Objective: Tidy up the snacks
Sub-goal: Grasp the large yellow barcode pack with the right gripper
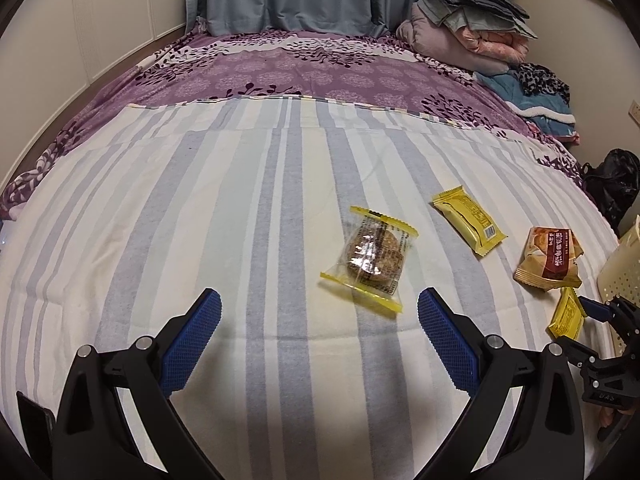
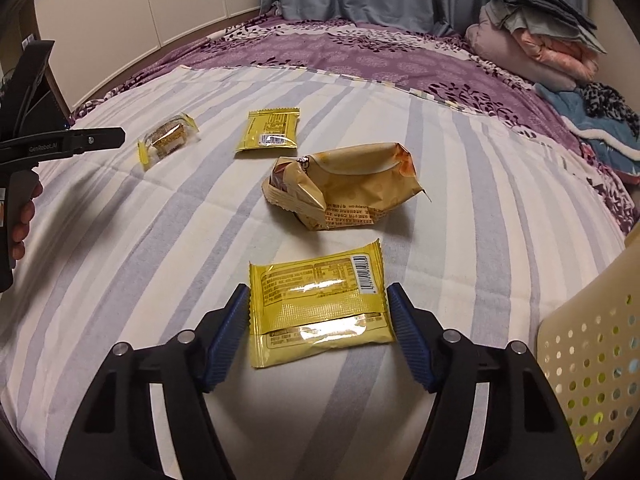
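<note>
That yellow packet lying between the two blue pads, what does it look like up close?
The yellow packet is a flat, shiny foil-like wrapper with crimped ends, lying back-side up on the striped sheet. Its back shows a seam flap, small print and a barcode near the upper right corner. The right hand-held gripper has its blue pads against both side edges.

1. The perforated cream basket, right of the right gripper, is cut off by the picture's edge; its contents show only as yellow-green glimpses through the holes.
2. Print on the yellow packet between the jaws is too small to read.
3. From the left wrist view, the right gripper hides part of that packet.
</note>
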